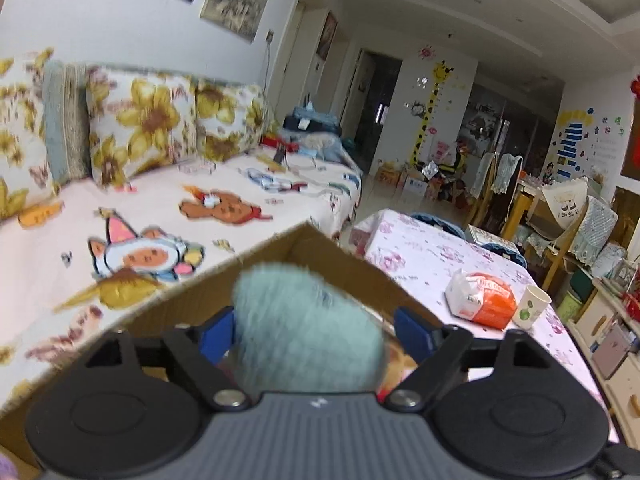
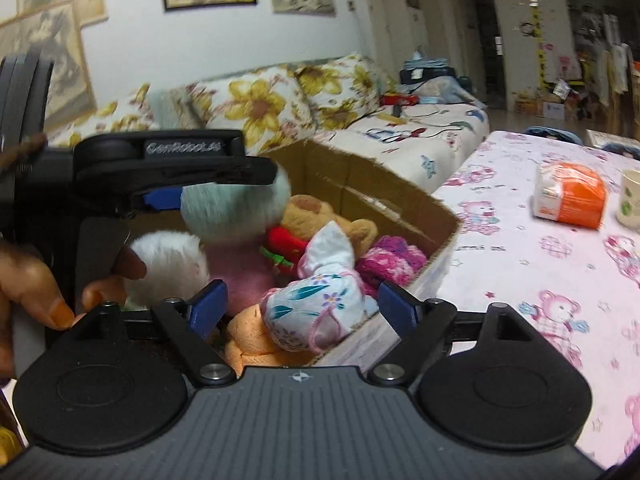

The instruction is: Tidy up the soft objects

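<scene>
One cardboard box [image 2: 404, 216] is seen on a table [image 2: 540, 248] covered in a pink bear print, with a sofa [image 2: 404, 128] behind it at 12 o'clock. Inside the box several soft toys are counted: one teal fluffy toy [image 2: 236, 216], one white fluffy toy [image 2: 168, 268], one brown bear [image 2: 316, 216], one red toy [image 2: 286, 244], one floral cloth toy [image 2: 320, 300], one pink knit piece [image 2: 390, 260] and one orange plush [image 2: 252, 340]. On the table at 2 o'clock one orange-and-white pack [image 2: 570, 196] and one cup [image 2: 632, 196] are found. The left gripper [image 1: 308, 324] is spread, its blue pads apart on either side of the teal toy, which lies between them over the box; whether the pads touch the fur cannot be told. The right gripper [image 2: 298, 308] is spread wide, with the floral toy just ahead at 12 o'clock, unpinched. One hand [image 2: 32, 292] is seen at 9 o'clock.
</scene>
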The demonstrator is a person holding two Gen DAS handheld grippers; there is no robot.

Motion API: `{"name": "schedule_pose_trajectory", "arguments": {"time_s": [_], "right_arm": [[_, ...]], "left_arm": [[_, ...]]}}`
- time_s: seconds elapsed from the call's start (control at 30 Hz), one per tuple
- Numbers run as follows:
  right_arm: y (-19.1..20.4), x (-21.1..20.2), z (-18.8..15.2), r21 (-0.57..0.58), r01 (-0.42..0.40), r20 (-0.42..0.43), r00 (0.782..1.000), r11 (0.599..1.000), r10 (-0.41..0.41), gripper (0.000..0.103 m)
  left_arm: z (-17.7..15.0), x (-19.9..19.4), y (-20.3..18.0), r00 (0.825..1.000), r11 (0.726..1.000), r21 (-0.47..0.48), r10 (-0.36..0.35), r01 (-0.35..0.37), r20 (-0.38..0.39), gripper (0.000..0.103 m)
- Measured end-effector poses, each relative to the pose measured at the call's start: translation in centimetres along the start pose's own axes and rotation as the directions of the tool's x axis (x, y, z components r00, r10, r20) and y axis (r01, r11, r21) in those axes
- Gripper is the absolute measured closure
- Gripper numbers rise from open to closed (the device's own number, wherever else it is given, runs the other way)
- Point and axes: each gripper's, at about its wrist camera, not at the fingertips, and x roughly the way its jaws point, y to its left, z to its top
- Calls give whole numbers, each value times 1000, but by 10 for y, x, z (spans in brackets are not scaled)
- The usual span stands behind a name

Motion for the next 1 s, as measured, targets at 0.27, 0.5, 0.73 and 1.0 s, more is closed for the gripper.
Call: {"name": "schedule_pose_trajectory", "arguments": {"time_s": [0.27,0.5,0.73,1.0], "right_arm": [[-3,-38,-13,96,116,76,989,989,-123,0],[-10,-51,-23,182,245,46,965,952,-257,0],[-4,-74,-23,217,297,64,946,930,-317,0],[10,-104,-30,209,317,76,938,925,-339,0]], "left_arm": [[4,-25,-9,995,997,71,36,-42,92,1],[-2,-45,-22,992,989,125,68,-81,103,1],[-19,-70,-39,994,980,178,79,-91,74,1],[-37,-105,-54,997,968,241,62,-69,36,1]]}}
